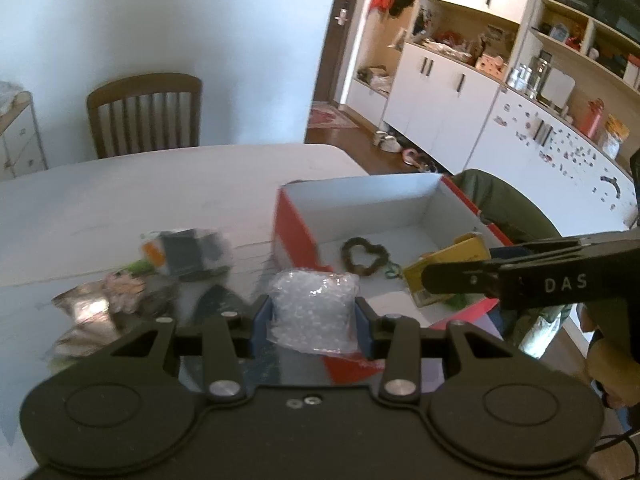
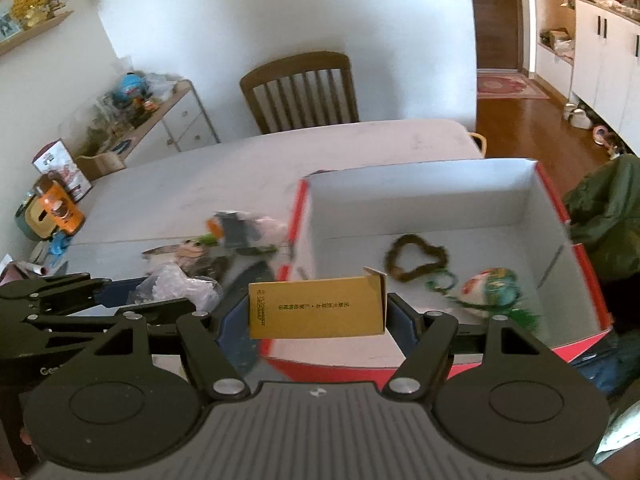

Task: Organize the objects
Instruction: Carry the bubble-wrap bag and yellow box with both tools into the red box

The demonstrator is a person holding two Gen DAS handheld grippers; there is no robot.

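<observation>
My left gripper is shut on a clear bag of small beads, held above the table just short of the red box. My right gripper is shut on a yellow carton, held over the near left corner of the red box. Inside the box lie a dark heart-shaped ring, a green loop and a round colourful packet. A pile of loose packets lies on the table to the left of the box. From the left wrist view, the right gripper reaches in from the right.
A wooden chair stands at the far side of the white table. A green jacket hangs right of the box. Jars and cartons crowd the table's left edge. White cabinets line the room on the right.
</observation>
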